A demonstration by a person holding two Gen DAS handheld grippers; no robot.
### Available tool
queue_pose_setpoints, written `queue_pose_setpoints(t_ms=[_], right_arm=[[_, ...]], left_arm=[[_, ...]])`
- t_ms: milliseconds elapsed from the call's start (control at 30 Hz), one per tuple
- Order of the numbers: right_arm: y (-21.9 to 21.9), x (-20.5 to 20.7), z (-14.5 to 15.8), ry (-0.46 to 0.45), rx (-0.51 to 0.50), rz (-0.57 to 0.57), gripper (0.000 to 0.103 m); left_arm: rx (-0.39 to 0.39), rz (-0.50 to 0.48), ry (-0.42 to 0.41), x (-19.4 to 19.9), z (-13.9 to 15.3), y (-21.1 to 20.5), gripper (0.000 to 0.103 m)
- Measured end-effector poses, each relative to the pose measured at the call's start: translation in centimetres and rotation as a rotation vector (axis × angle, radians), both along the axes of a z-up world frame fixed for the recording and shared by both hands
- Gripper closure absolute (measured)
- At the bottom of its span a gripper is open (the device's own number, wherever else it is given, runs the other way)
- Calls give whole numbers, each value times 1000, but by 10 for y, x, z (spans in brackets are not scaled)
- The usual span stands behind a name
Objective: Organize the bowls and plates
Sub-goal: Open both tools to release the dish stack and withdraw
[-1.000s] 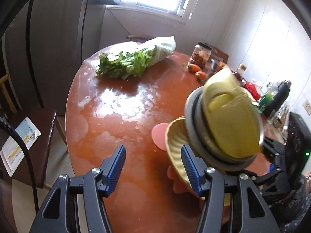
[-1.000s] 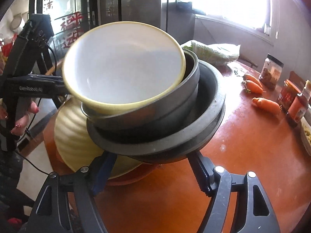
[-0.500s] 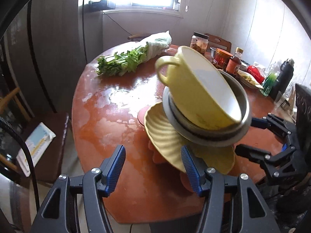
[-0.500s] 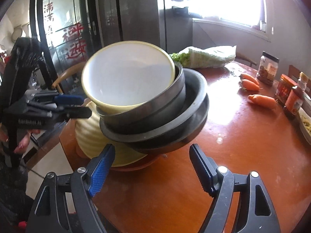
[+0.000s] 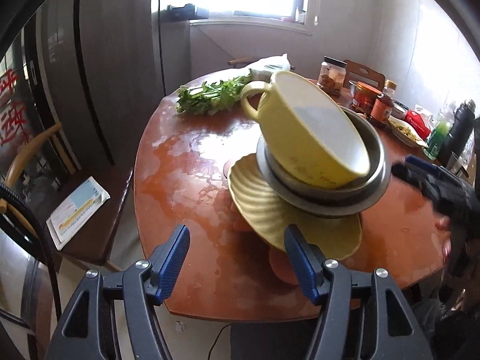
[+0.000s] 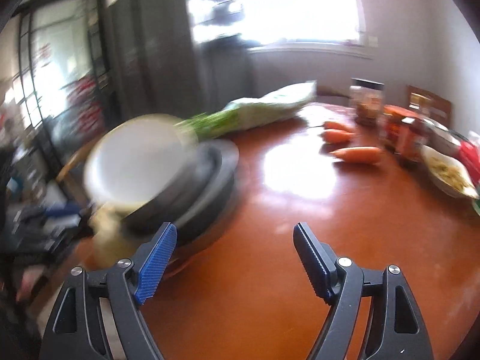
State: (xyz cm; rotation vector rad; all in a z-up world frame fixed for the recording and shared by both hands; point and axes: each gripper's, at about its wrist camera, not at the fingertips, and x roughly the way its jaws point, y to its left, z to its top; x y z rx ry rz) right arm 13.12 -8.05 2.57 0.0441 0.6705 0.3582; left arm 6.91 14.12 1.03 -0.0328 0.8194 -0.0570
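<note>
my left gripper (image 5: pixel 237 258), its jaws just widened, and my right gripper (image 6: pixel 235 255) both hang apart and empty beside the stack (image 5: pixel 312 162), a yellow cup nested in grey bowls on plates, left leaning near the table (image 5: pixel 180 162) edge.

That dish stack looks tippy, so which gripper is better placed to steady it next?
Left, probably. The left gripper is open with the yellow plate just ahead. The right gripper is open too, with the leaning stack off to its side.
</note>
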Motion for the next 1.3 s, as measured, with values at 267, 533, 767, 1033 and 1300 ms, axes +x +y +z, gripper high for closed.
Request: queue_pose_setpoints(t_ms=[267, 533, 767, 1033, 1300], right_arm=[[11, 31, -16, 39, -74, -34, 22], [28, 17, -24, 58, -89, 36, 22], [32, 17, -23, 60, -95, 45, 22], [23, -8, 5, -10, -79, 64, 22], [21, -60, 44, -106, -38, 131, 21]], left_arm=[[29, -18, 8, 8, -3, -3, 37], [21, 13, -8, -1, 2, 7, 37], [18, 41, -35, -12, 12, 15, 37], [28, 72, -81, -34, 24, 7, 36], [-9, 117, -145, -60, 45, -11, 30]])
